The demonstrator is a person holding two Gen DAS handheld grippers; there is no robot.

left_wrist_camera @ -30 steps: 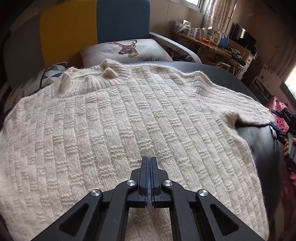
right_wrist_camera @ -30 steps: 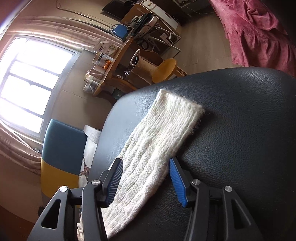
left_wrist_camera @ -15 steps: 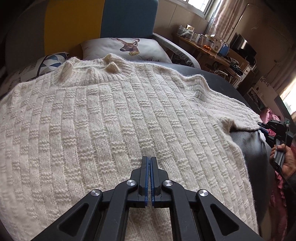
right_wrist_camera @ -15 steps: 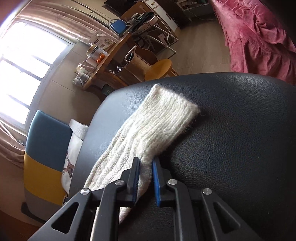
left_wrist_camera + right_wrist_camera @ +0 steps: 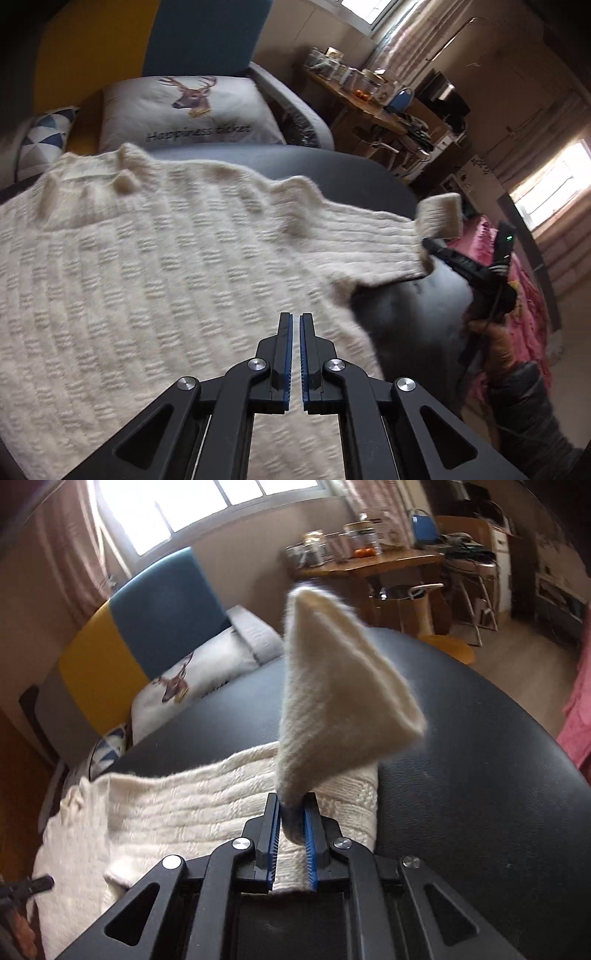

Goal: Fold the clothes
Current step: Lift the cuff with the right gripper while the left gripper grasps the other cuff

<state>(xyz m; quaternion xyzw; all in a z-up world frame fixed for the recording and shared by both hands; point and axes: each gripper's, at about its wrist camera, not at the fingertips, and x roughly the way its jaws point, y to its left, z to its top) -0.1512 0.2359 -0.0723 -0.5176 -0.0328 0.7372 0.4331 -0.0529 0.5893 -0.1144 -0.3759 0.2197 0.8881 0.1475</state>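
right gripper [image 5: 291,812] raised, clamping sweater [image 5: 166,266] sleeve; left gripper [image 5: 296,325] closed, empty, hovering over sweater

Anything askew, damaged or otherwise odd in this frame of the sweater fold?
Nothing stands out. The cream sweater lies flat on the black leather surface with no visible damage. Its sleeve cuff stands up only because the right gripper is clamped on the sleeve. The left gripper is shut, holding nothing.
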